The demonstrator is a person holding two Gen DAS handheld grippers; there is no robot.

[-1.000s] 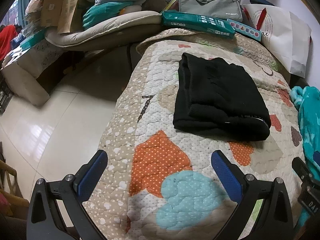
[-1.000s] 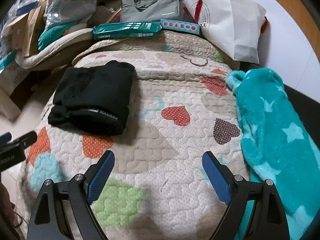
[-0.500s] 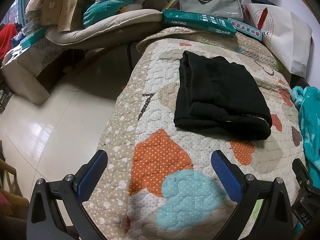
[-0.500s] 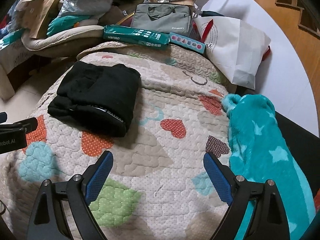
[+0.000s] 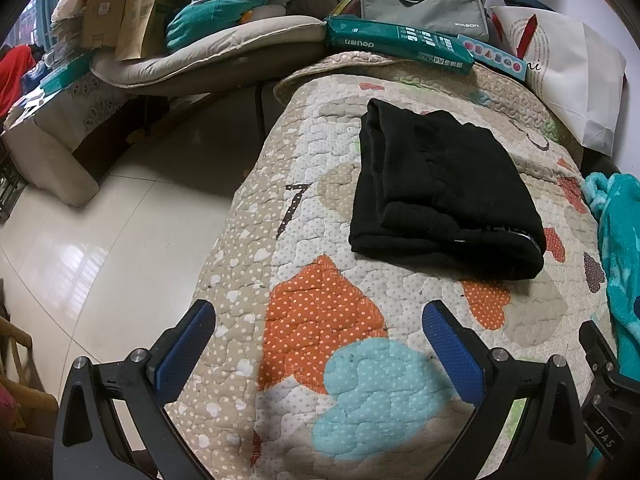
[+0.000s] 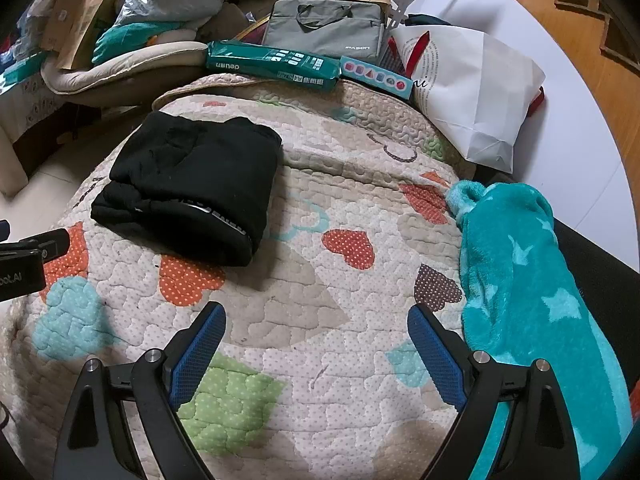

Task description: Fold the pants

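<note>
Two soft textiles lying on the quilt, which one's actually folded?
The black pants, a compact folded stack on the quilt's left side. The teal star blanket along the right edge lies loose and bunched, unfolded.

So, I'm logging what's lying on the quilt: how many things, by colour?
Black: 1, the folded pants
Teal: 2, the fleece blanket and the paper ream
Light blue: 1, the shapes box
Total: 4

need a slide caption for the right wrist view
Open right gripper hovers over a heart-print quilt, black pants folded to its left.
</note>
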